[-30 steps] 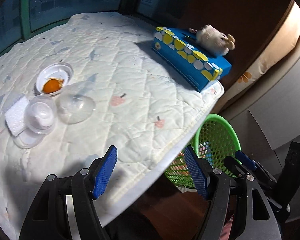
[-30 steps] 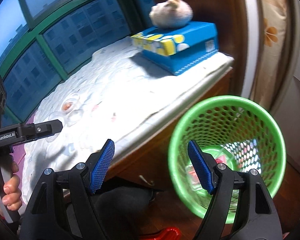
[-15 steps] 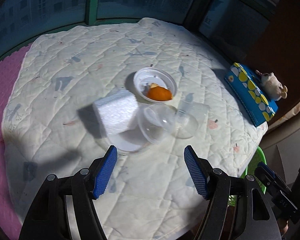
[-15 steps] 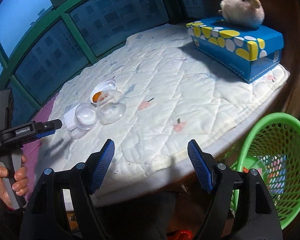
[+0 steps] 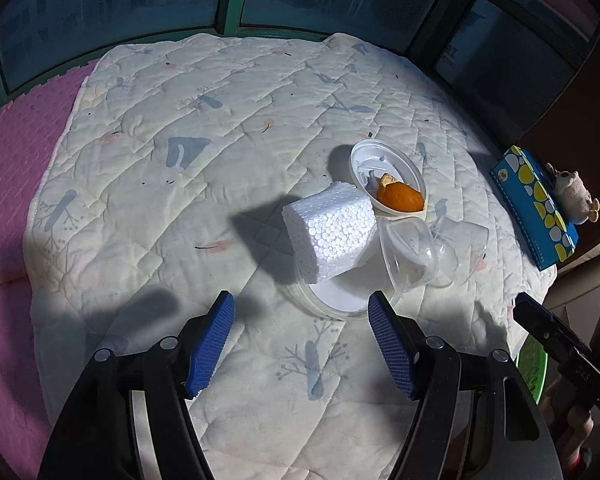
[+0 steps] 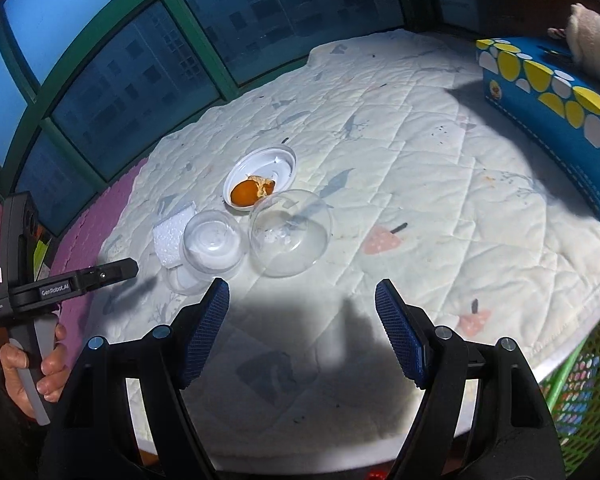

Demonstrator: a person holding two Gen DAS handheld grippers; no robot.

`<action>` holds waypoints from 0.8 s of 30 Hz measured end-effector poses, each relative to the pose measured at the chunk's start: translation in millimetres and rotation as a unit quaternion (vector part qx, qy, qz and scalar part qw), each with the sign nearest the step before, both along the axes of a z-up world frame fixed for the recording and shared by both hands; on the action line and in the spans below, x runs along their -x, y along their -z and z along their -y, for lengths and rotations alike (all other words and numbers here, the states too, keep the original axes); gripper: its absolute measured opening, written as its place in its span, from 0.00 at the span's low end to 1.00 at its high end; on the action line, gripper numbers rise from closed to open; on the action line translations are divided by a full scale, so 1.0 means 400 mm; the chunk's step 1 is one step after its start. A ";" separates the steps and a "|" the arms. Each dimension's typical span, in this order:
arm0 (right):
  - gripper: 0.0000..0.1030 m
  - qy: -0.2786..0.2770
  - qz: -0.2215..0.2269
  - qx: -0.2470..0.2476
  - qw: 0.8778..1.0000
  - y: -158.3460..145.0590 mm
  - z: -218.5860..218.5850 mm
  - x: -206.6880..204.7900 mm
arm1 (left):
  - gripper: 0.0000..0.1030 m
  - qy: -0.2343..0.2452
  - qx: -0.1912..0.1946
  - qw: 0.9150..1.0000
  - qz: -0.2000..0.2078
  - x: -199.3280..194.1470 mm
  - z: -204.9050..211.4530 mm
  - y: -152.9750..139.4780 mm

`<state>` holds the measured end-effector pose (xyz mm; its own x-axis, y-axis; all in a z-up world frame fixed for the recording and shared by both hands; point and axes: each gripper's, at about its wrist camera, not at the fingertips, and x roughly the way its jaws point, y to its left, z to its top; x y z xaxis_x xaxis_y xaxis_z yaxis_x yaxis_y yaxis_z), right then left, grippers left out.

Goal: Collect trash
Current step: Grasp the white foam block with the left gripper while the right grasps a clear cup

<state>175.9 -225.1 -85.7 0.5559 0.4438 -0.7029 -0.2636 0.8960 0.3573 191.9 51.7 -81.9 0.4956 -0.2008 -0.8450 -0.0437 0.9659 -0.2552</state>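
Both hand-held grippers, left (image 5: 300, 340) and right (image 6: 302, 330), hung wide and empty; foam (image 5: 330, 236), cups (image 6: 288, 232) and peel dish (image 6: 260, 178) remained uncollected beside the basket (image 6: 580, 380).

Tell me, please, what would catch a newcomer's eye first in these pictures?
Probably the bright orange peel in a white lid, mid-quilt, amid pale trash: a foam block and two clear cups. Next, the blue and yellow tissue box at the quilt's right edge, with a stuffed toy on top. Both open tongs, left and right, hover empty.
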 end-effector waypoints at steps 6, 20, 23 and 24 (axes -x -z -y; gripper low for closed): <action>0.78 -0.023 -0.003 -0.003 1.000 0.013 -0.030 -0.082 | 0.65 0.017 -0.005 1.000 0.003 -0.022 -0.004 0.003; 0.80 -0.063 -0.023 0.001 0.998 0.061 -0.084 -0.188 | 0.76 0.083 -0.046 0.995 0.030 -0.083 0.025 0.001; 0.76 -0.064 -0.029 -0.002 0.998 0.073 -0.086 -0.197 | 0.76 0.111 -0.065 0.991 0.036 -0.097 0.038 0.008; 0.74 -0.064 -0.031 -0.001 0.997 0.076 -0.088 -0.199 | 0.76 0.121 -0.071 0.989 0.036 -0.101 0.043 0.012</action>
